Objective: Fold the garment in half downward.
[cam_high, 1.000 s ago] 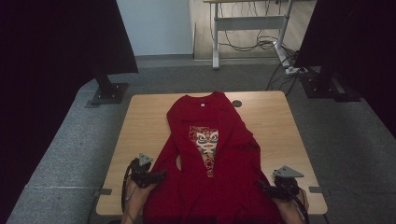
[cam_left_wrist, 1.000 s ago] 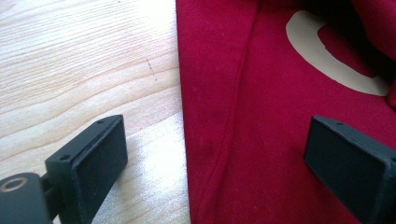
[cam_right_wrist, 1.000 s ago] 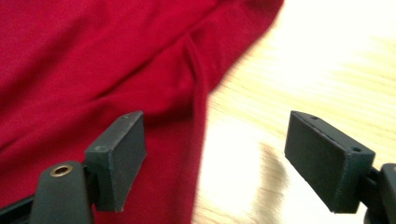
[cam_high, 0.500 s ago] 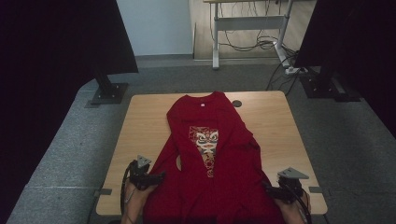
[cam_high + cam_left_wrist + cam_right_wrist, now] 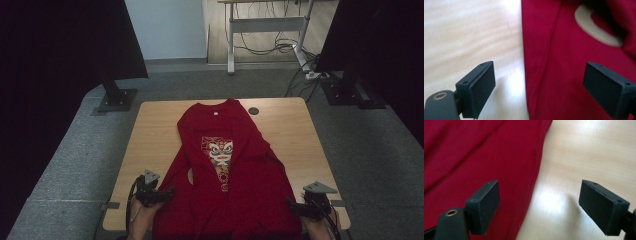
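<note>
Both claws hang released over the side edges of the red T-shirt (image 5: 227,175), spread flat on the wooden table (image 5: 295,135): the left gripper (image 5: 536,82) straddles one edge, and the right gripper (image 5: 540,205) straddles the other, its jaws having just been opening with nothing clamped. My judgement is that a grab for folding or smoothing is being lined up, so each claw must sink and pinch the hem beneath it. The near hem is cut off at the frame's bottom.

Right tongs (image 5: 295,206) opened slightly wider — nothing between jaws.

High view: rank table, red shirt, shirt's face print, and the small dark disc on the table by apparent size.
1. table
2. red shirt
3. face print
4. dark disc
No close calls.
</note>
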A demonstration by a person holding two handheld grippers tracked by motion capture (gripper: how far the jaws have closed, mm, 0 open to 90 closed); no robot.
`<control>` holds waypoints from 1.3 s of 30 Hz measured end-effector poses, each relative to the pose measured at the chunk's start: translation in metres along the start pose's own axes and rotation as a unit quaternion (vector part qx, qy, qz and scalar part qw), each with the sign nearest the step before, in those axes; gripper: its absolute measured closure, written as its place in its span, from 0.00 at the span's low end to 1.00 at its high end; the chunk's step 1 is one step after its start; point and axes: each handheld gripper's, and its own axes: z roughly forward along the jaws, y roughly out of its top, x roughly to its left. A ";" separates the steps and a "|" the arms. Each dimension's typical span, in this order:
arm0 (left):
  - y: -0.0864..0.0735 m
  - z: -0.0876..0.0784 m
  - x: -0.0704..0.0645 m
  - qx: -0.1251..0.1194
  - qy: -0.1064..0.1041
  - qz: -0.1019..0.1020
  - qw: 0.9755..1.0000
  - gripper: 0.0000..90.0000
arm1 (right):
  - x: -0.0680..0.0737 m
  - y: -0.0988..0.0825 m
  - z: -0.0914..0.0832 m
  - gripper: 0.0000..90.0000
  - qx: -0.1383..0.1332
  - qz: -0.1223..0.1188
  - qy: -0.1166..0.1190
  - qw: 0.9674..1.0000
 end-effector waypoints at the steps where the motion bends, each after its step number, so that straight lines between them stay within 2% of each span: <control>1: 0.000 0.000 0.000 0.000 0.000 0.000 1.000 0.12 | 0.000 0.000 0.000 0.18 0.000 0.000 0.000 1.000; 2: 0.000 0.000 0.000 0.000 0.000 0.000 1.000 0.12 | -0.001 0.011 0.006 0.18 -0.016 -0.004 0.003 1.000; 3: 0.006 0.015 0.003 0.005 0.017 0.006 1.000 0.12 | -0.001 0.011 0.006 0.17 -0.016 -0.004 0.003 1.000; 4: 0.005 0.018 0.005 -0.001 0.019 0.007 1.000 0.12 | -0.006 0.028 0.024 0.16 -0.022 -0.014 -0.003 1.000; 6: 0.003 0.019 0.009 -0.006 0.012 -0.013 1.000 0.11 | -0.008 0.032 0.036 0.16 -0.014 -0.020 -0.007 1.000; 9: -0.001 0.015 0.013 -0.005 0.017 -0.017 1.000 0.12 | -0.010 0.031 0.046 0.15 -0.001 -0.028 -0.017 0.999; 10: -0.001 0.015 0.013 -0.005 0.017 -0.017 1.000 0.12 | -0.010 0.031 0.046 0.15 -0.001 -0.028 -0.017 0.999; 11: -0.001 0.015 0.013 -0.005 0.017 -0.017 1.000 0.12 | -0.014 0.027 0.046 0.15 -0.007 -0.009 -0.007 1.000; 12: -0.006 0.010 0.017 0.000 0.011 -0.034 0.999 0.12 | -0.014 0.027 0.046 0.17 -0.007 -0.009 -0.007 1.000; 14: -0.010 0.006 0.015 0.000 0.009 -0.032 0.999 0.13 | -0.013 0.020 0.038 0.17 -0.007 -0.004 -0.010 1.000; 17: -0.010 0.006 0.015 0.000 0.009 -0.032 0.999 0.13 | -0.012 0.018 0.036 0.17 -0.006 -0.003 -0.011 1.000; 18: -0.022 -0.007 0.007 -0.001 0.004 -0.028 1.000 0.13 | -0.006 0.011 0.028 0.17 0.000 -0.001 -0.014 1.000; 21: -0.022 -0.007 0.007 -0.001 0.004 -0.028 1.000 0.13 | -0.004 0.009 0.025 0.17 0.002 -0.001 -0.014 1.000; 22: -0.028 -0.015 0.003 0.002 -0.001 -0.023 1.000 0.13 | -0.004 0.009 0.025 0.17 0.002 -0.001 -0.014 1.000; 23: -0.027 -0.016 0.002 0.009 -0.006 -0.017 1.000 0.13 | -0.001 0.003 0.016 0.17 0.010 -0.003 -0.011 1.000; 24: -0.027 -0.016 0.002 0.009 -0.006 -0.017 1.000 0.16 | -0.001 0.003 0.016 0.17 0.010 -0.003 -0.011 1.000; 25: -0.027 -0.016 0.002 0.009 -0.006 -0.017 1.000 0.16 | 0.001 0.003 0.014 0.17 0.021 -0.004 -0.010 1.000; 27: -0.027 -0.016 0.002 0.009 -0.006 -0.017 1.000 0.16 | 0.001 0.003 0.014 0.18 0.021 -0.004 -0.010 1.000; 28: -0.003 -0.001 -0.011 0.003 -0.003 0.022 1.000 0.16 | 0.001 0.003 0.014 0.18 0.021 -0.004 -0.010 1.000; 29: 0.002 0.005 -0.015 0.002 -0.004 0.029 1.000 0.15 | 0.005 0.022 0.026 0.17 0.000 -0.016 -0.008 1.000; 32: 0.002 0.005 -0.015 0.002 -0.004 0.029 1.000 0.15 | 0.006 0.027 0.031 0.17 -0.008 -0.015 0.003 1.000; 33: 0.016 0.026 -0.015 -0.002 0.008 0.025 1.000 0.15 | 0.006 0.027 0.031 0.17 -0.008 -0.015 0.003 1.000; 34: 0.016 0.027 -0.010 -0.002 0.013 0.021 1.000 0.15 | 0.006 0.039 0.053 0.15 0.001 -0.031 -0.005 1.000; 37: 0.016 0.027 -0.010 -0.002 0.013 0.021 1.000 0.15 | 0.002 0.037 0.056 0.16 -0.003 -0.019 -0.002 1.000; 38: 0.007 0.022 0.016 -0.002 0.017 -0.019 1.000 0.15 | 0.002 0.037 0.056 0.16 -0.003 -0.019 -0.002 1.000; 39: 0.007 0.022 0.016 -0.002 0.017 -0.019 1.000 0.16 | 0.002 0.037 0.056 0.16 -0.003 -0.019 -0.002 1.000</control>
